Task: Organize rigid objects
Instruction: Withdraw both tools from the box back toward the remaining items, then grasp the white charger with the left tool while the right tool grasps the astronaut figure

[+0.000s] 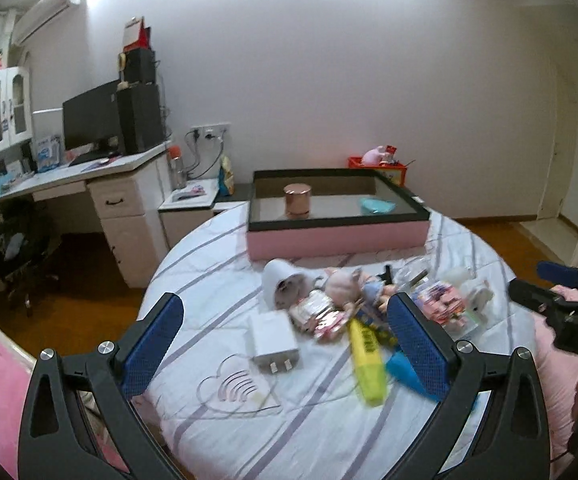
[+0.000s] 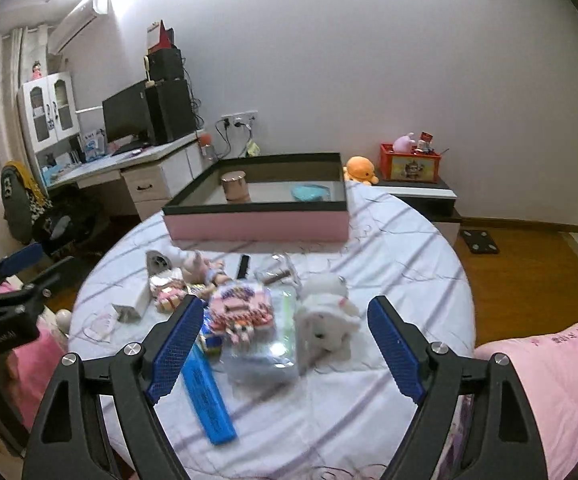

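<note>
1. White charger plug (image 1: pixel 275 340): near the bed's left edge, prongs toward the camera. Rigid and probably light, with smooth, possibly slippery faces; pinch across its 2 flat sides.
2. Yellow highlighter (image 1: pixel 365 358): beside the charger plug, toward the bed's near edge. Stiff, light, liable to roll; take it mid-barrel.
3. Blue flat case (image 2: pixel 207 394): near edge, partly under the pile. Stiff; grip across its narrow width.
4. Rose-gold cylinder (image 1: pixel 297 199) and teal dish (image 1: pixel 377 205): already in the pink tray (image 1: pixel 337 236) at the far edge.
5. White plush toy (image 2: pixel 329 318) and doll (image 1: pixel 347 286): soft, judged outside the task.
6. Left gripper (image 1: pixel 285 354): spread wide, holding nothing.
7. Right gripper (image 2: pixel 285 354): spread wide above the pile, nothing pinched.
</note>
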The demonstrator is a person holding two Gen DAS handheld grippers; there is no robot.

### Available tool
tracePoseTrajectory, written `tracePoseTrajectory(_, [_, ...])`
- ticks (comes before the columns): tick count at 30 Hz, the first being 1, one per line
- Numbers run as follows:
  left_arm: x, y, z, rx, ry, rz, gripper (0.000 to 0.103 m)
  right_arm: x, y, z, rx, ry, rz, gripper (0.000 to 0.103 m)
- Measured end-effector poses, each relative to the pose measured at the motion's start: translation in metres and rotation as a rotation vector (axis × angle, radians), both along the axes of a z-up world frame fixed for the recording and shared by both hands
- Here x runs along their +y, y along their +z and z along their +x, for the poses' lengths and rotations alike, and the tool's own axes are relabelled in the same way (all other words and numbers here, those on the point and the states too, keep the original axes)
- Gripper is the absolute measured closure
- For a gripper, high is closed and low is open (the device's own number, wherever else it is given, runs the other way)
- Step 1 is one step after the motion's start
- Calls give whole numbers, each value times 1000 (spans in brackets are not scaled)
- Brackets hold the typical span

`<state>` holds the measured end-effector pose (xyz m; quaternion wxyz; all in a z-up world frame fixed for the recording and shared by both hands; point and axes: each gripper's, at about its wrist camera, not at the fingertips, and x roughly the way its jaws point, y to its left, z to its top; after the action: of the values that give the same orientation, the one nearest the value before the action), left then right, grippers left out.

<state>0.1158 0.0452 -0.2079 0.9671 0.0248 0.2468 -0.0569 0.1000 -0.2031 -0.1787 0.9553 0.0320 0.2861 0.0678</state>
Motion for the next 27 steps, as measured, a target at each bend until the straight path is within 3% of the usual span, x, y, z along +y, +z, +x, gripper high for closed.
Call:
tracePoseTrajectory(9, [14,-51,30,159,38,3,0,-32,-32,11,76,-99,-3,17])
tracePoseTrajectory(14, [9,-75,54,235,52,46,0,-44,-49,24,121,-118,-2,17])
tracePoseTrajectory(27, [14,-96,89,310,83,52,0,-53,-65,59,198,-70,72,17])
